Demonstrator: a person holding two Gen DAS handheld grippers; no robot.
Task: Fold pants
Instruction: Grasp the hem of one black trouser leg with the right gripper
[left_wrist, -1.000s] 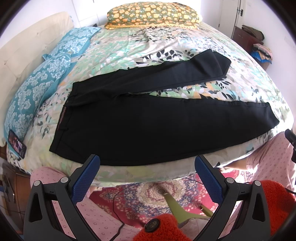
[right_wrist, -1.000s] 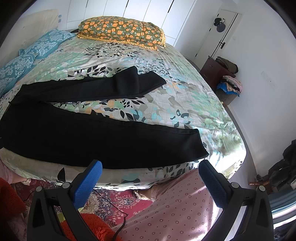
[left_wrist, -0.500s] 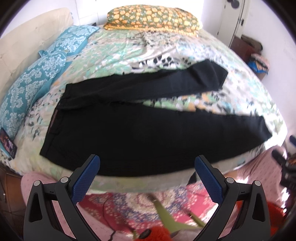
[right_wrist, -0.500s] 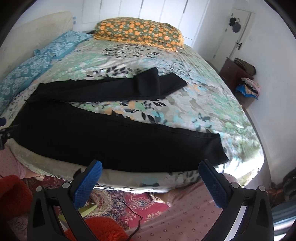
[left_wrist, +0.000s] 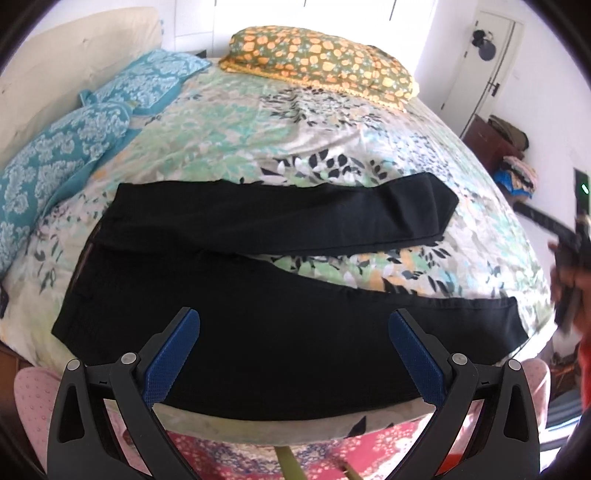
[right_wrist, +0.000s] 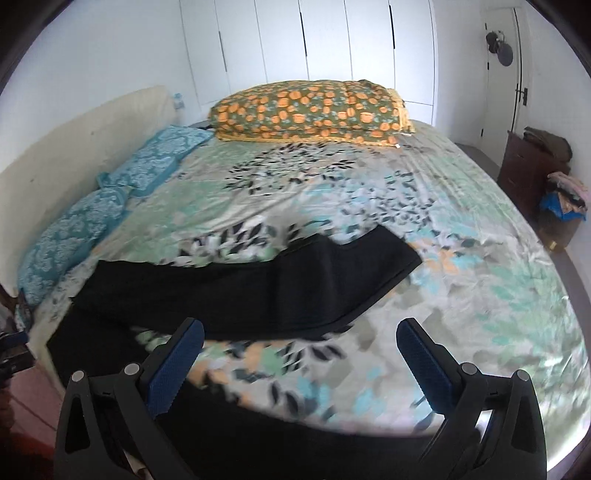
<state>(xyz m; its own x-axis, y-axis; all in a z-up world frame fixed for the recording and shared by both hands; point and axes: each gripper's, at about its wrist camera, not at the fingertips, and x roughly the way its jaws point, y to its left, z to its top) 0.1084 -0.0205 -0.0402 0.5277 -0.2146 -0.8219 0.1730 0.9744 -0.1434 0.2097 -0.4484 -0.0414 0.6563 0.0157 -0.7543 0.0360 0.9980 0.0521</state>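
Black pants (left_wrist: 258, 317) lie spread on the floral bed, waistband at the left and the two legs splayed apart to the right. The far leg (right_wrist: 258, 284) has its cuff end folded over. My left gripper (left_wrist: 295, 332) hangs open over the near leg, close to the bed's front edge, with nothing between its blue pads. My right gripper (right_wrist: 299, 343) is open too, above the sheet between the two legs, with the near leg dark beneath it. In the left wrist view the right gripper shows as a blurred dark shape at the right edge.
An orange-flowered pillow (left_wrist: 317, 62) lies at the far side of the bed (right_wrist: 461, 258), and blue patterned pillows (left_wrist: 66, 151) along the cream headboard at left. A dark cabinet with piled clothes (right_wrist: 535, 173) stands at right. A red patterned rug (left_wrist: 332, 454) covers the floor below.
Both grippers have risen and moved forward over the bed. The right one has swung in above the near leg. The pants have not moved.
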